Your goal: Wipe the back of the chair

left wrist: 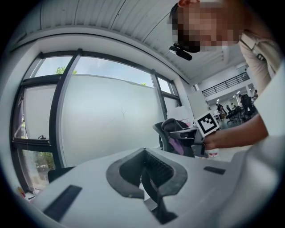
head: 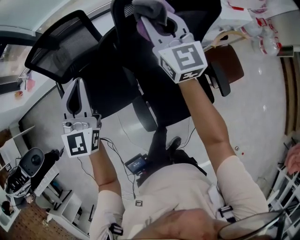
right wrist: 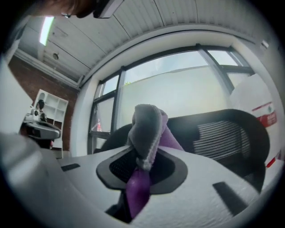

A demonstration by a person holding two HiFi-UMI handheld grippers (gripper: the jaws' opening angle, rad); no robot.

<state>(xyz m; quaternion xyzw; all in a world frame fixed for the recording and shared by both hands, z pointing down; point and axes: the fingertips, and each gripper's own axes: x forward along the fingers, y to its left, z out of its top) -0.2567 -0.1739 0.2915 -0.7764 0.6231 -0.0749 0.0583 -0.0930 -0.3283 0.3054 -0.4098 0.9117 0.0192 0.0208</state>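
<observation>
The right tool is shut tight on a grey and purple cloth. It holds the cloth up by the top of the black chair back. I think the wiping is at the top part, and the back lower down is left to do. No clean or dirty spots show. The left tool is closed with nothing in it, near the chair's side. The tools have black and white squares but no words. A red label is too small to read
</observation>
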